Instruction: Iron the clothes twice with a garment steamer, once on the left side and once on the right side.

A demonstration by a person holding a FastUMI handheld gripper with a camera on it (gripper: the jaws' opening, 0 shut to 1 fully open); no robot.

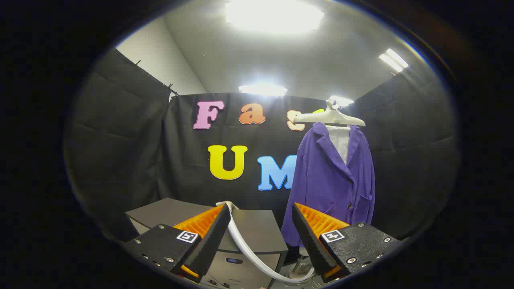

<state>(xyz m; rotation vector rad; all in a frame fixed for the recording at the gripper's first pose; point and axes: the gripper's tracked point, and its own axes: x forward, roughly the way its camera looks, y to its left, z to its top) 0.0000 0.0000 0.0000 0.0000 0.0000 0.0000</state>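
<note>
**Gripper empty, steamer head not yet in hand**

Gripper [261, 237] is spread wide, nothing pinched. A pale ribbed hose [245, 247] runs up betw. the fingers, lying along the inner side of the left one, and curves away at the bottom toward the right finger. It rises over the dark cabinet [257, 228] just ahead of the fingers; the steamer head itself can't be made out here.

Step in hand, as I judge it: get hold of the steamer's handle before any pass. To do it well: follow the hose to its end, close both fingers square on the handle, not on the hose, which would likely slip or kink. Then approach the jacket w/ hose slack kept clear of the cloth.

Purple jacket [331, 180] hangs on a pale hanger [330, 116], beyond the right finger, beside the cabinet's right edge. Ribbed-looking fabric, lapels open over a white lining, buttons down the front, patch pocket low on one side. Hangs free, so it will prob. swing if pushed; light strokes top to bottom, one side, then the other.
</note>
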